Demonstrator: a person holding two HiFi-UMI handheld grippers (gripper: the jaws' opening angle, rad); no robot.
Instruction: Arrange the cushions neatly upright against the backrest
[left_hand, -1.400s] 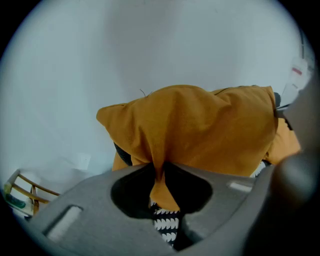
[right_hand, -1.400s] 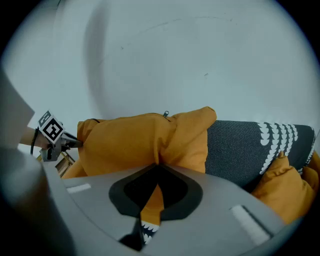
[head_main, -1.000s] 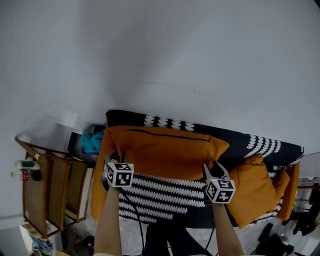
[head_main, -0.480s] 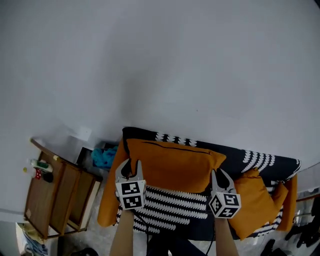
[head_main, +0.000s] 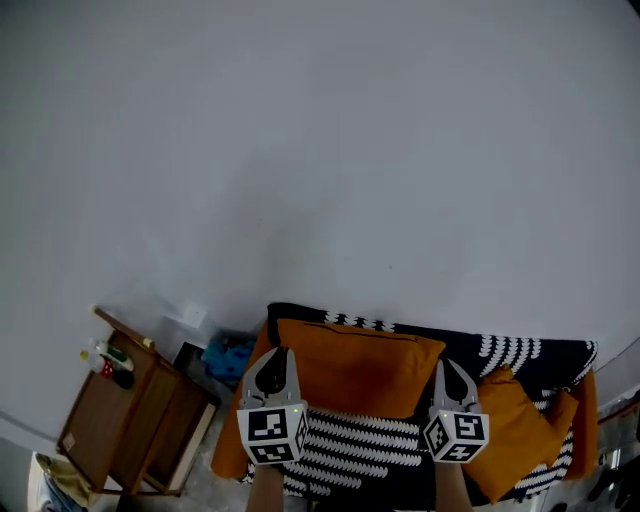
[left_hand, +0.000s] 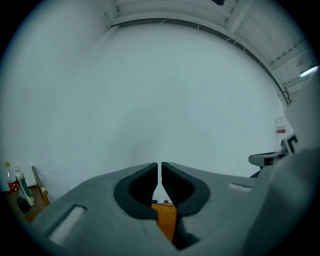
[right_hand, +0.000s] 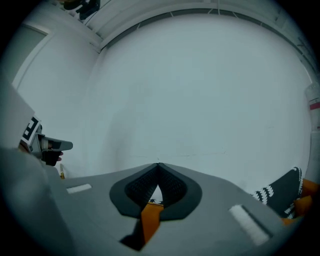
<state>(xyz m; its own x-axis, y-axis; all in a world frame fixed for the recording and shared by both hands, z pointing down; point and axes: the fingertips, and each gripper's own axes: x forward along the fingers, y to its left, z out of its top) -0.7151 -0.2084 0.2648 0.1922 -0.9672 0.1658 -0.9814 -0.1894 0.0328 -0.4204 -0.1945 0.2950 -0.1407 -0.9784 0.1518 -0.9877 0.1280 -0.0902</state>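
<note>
Cushions, two, both orange, both on the sofa (head_main: 360, 440) and in neither gripper.

Starting at the left gripper (left_hand: 160, 170): just closed further, down to a thin slit, with nothing between the jaws. Held up in front of the sofa's front edge, near its left end, and aimed roughly level at the white wall (head_main: 320, 150).

Then the right gripper (right_hand: 158, 166): also just closed, tips now touching, nothing between the jaws. Held at about the same height, alongside the left one but well apart from it, before the middle of the front edge.

Beyond and between the two grippers, the larger cushion (head_main: 360, 365). Standing upright along the backrest (head_main: 520, 350), long side level, over the left and middle part of the seat, with a dark seam line just under its top edge. Seen as a strip of orange under the jaws in both gripper views.

Toward the sofa's right end, the smaller cushion (head_main: 515, 435). Sitting lower and tilted, close to the larger one's right corner; hard to tell whether leaning on the backrest.

Black-and-white patterned cover over seat and backrest.

Left of the sofa, beside its left end, a wooden side table (head_main: 130, 420) with bottles (head_main: 105, 358) on its far corner, and something blue (head_main: 228, 357) between the side table and the sofa.
</note>
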